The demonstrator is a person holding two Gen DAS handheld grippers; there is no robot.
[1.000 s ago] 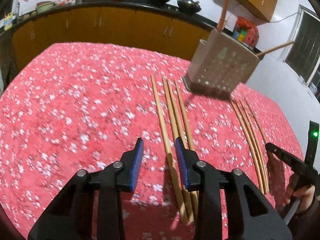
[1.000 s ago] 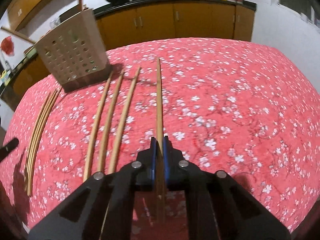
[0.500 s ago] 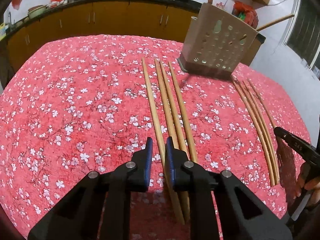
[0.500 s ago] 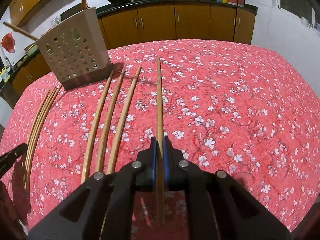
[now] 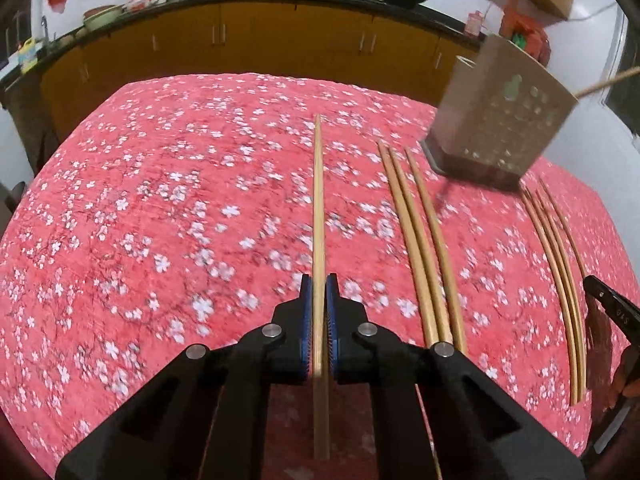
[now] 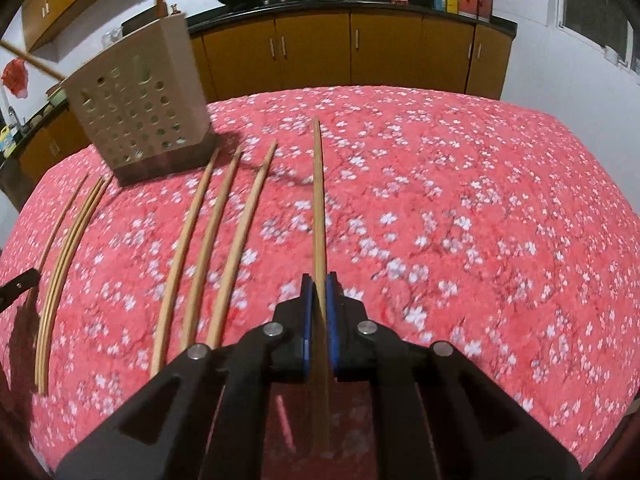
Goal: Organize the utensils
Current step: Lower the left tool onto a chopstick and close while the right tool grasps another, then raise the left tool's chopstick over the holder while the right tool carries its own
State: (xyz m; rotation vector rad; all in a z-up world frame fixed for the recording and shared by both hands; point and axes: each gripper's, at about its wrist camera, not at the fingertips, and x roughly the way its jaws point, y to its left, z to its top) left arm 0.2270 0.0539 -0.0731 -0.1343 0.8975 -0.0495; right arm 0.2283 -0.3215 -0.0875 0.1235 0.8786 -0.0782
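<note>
The left gripper (image 5: 319, 280) is pinching a chopstick (image 5: 318, 208) between its blue pads (image 5: 306, 320), the stick running straight out toward 12 o'clock above the red flowered cloth (image 5: 160, 220). The right gripper (image 6: 319, 280) is likewise clamping its own stick (image 6: 319, 200), which is pointing the same way over the cloth (image 6: 480, 220).

In the left view, three loose sticks (image 5: 424, 248) are lying side by side on the cloth at about 1 o'clock, just right of the held one. A thinner bundle (image 5: 560, 264) is lying near 2 o'clock, beside the dark tip of the other tool at the right edge. In the right view the three sticks (image 6: 208, 248) are lying at 11 o'clock and the bundle (image 6: 60, 272) near 9 o'clock.

Beyond the sticks' far ends, the perforated holder (image 5: 500, 116) is standing on the cloth at 1 o'clock, with two sticks poking from its top; from the right it (image 6: 140, 108) is showing at 10 o'clock. Yellow cabinets (image 5: 260, 44) are lining the far wall.
</note>
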